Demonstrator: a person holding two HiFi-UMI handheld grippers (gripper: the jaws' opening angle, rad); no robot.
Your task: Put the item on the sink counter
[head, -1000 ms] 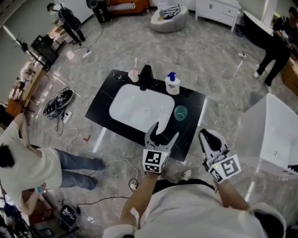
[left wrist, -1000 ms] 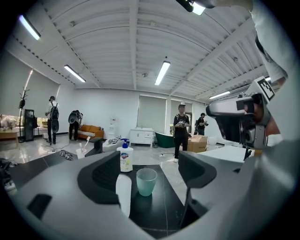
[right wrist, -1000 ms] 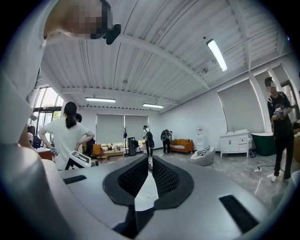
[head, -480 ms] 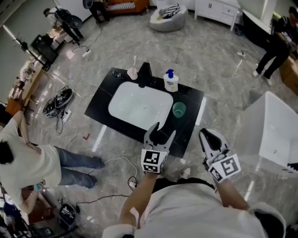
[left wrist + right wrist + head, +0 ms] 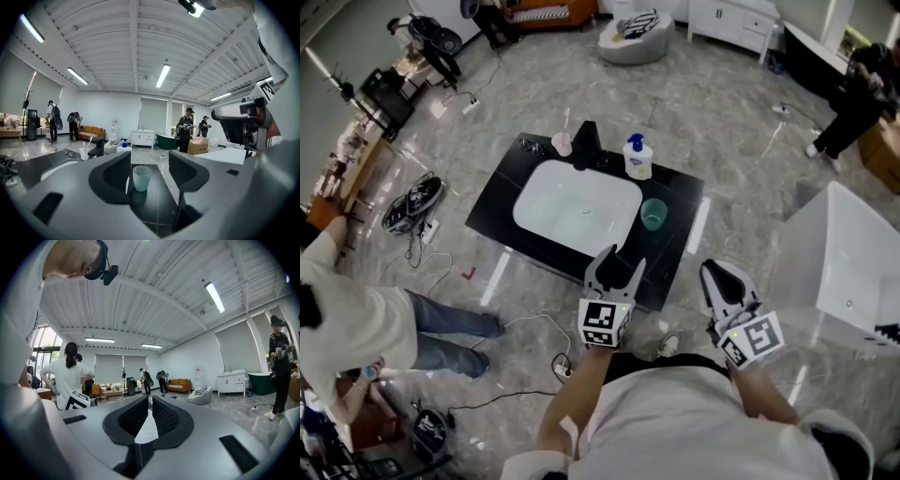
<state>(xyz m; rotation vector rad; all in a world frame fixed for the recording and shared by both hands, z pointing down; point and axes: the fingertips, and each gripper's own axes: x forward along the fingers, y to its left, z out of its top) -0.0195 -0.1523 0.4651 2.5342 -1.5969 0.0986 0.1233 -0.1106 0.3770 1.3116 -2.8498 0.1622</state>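
- Far left, at the 8 o'clock edge of the head view: a bystander [image 5: 356, 328] in a white top, well apart from the work.
- Centre: black sink counter [image 5: 502, 202] with a white basin [image 5: 577, 206] set in it. Tap [image 5: 586, 145] at the basin's 12 o'clock, toothbrush mug [image 5: 562, 142] at 11, soap bottle [image 5: 637, 157] at 1.
- Task item: a green cup [image 5: 653, 214], upright on the counter at the basin's 3 o'clock, just beside the rim. Nothing touches it.
- Left claw [image 5: 623, 261] hangs over the counter's near edge, at the cup's 7 o'clock. Its own view shows the cup [image 5: 141, 178] framed in the gap but well ahead of the pads. The jaws stand partly open and are closing on air, gripping nothing.
- Right claw [image 5: 720, 279] is held off the counter at its 4 o'clock, over bare floor. Its jaws are pressed together and empty.
- Far right: a white bathtub [image 5: 844, 272], not involved.
- Judgement: the cup already stands on the counter, so the placing looks done and this is the let-go or back-off stage.
- Next move, as I judge it: draw the left claw back toward 6 o'clock, keeping it clear of the cup so it does not tip.
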